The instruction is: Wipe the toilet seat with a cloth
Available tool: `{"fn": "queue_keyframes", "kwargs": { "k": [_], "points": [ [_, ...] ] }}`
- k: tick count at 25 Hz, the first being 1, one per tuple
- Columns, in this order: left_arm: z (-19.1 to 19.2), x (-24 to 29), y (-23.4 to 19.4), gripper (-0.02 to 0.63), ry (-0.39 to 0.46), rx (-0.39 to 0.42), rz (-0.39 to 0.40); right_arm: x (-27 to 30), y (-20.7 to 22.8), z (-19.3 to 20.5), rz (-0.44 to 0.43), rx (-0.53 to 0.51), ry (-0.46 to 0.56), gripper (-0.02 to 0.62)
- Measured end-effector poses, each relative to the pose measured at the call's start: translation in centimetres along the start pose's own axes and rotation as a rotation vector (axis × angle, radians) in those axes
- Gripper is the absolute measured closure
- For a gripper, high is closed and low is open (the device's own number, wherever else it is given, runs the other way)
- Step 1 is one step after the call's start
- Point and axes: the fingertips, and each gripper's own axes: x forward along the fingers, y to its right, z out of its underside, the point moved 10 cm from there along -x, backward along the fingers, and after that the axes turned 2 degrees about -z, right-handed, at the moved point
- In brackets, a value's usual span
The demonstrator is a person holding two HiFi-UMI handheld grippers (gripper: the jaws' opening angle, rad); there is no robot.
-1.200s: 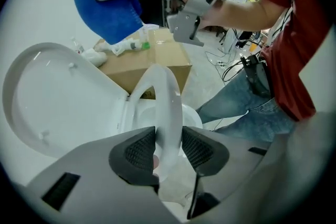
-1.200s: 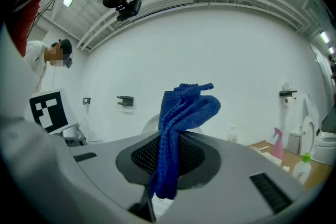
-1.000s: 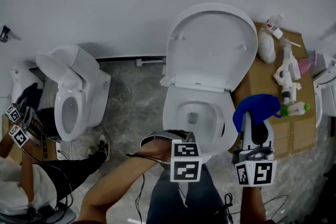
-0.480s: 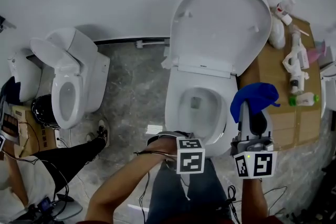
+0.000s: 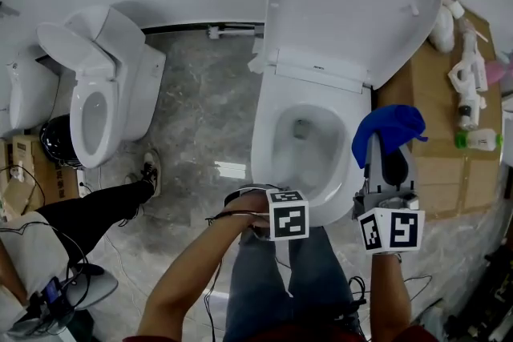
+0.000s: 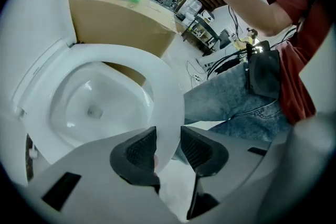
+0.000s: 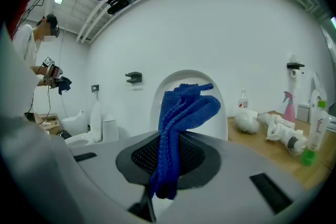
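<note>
A white toilet stands with its lid [image 5: 353, 4] raised and the seat ring [image 5: 268, 132] around the bowl. My left gripper [image 5: 276, 203] points steeply down at the seat's front edge. In the left gripper view its jaws [image 6: 169, 136] straddle the seat ring [image 6: 157, 76]. They have just been closing, and a thin gap still shows at the right pad. My right gripper [image 5: 386, 160] hangs over the bowl's right side, shut on a blue cloth [image 5: 390, 132]. The cloth [image 7: 184, 113] sticks up between its pads, in front of the lid [image 7: 223, 118].
A smaller toilet [image 5: 96, 100] stands at the left. Cardboard [image 5: 437, 132] at the right carries spray bottles [image 5: 469, 84]. Another person's leg in black [image 5: 96, 212] and loose cables lie on the marbled floor. My jeans are close to the bowl's front.
Both grippers have sunk toward the toilet, and the toilet now sits higher and larger in the head view. The left gripper came down onto the seat's front edge. The cloth stayed in the right gripper.
</note>
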Motion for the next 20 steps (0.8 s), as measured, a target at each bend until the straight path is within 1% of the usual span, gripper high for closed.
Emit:
{"fn": "queue_keyframes", "kwargs": {
  "k": [2, 4, 5, 8, 11, 14, 18, 20],
  "points": [
    [0.6, 1.4, -0.4, 0.454, 0.006, -0.042, -0.011, 0.3, 0.0, 1.2, -0.017, -0.011, -0.011, 0.526],
    [1.4, 2.8, -0.6, 0.473, 0.017, -0.075, -0.046, 0.5, -0.2, 2.3, -0.042, -0.027, -0.021, 0.526],
    [1.7, 3.5, -0.6, 0.483, 0.024, -0.087, -0.067, 0.5, -0.2, 2.9, -0.057, -0.032, -0.027, 0.526],
    [2.4, 5.8, -0.5, 0.485, 0.044, -0.111, -0.127, 0.5, -0.4, 4.8, -0.095, -0.036, -0.049, 0.526],
    [3.2, 7.9, -0.6, 0.491, 0.060, -0.136, -0.176, 0.3, -0.9, 6.7, -0.114, -0.030, -0.069, 0.526],
    [4.0, 9.8, -0.8, 0.492, 0.072, -0.148, -0.215, 0.0, -1.5, 8.2, -0.107, -0.022, -0.082, 0.526],
    [5.0, 12.2, -1.1, 0.494, 0.090, -0.133, -0.262, -0.7, -2.4, 10.1, -0.078, -0.028, -0.091, 0.526],
    [5.7, 13.6, -1.5, 0.499, 0.105, -0.138, -0.283, -1.2, -2.9, 11.2, -0.063, -0.034, -0.097, 0.526]
  ]
}}
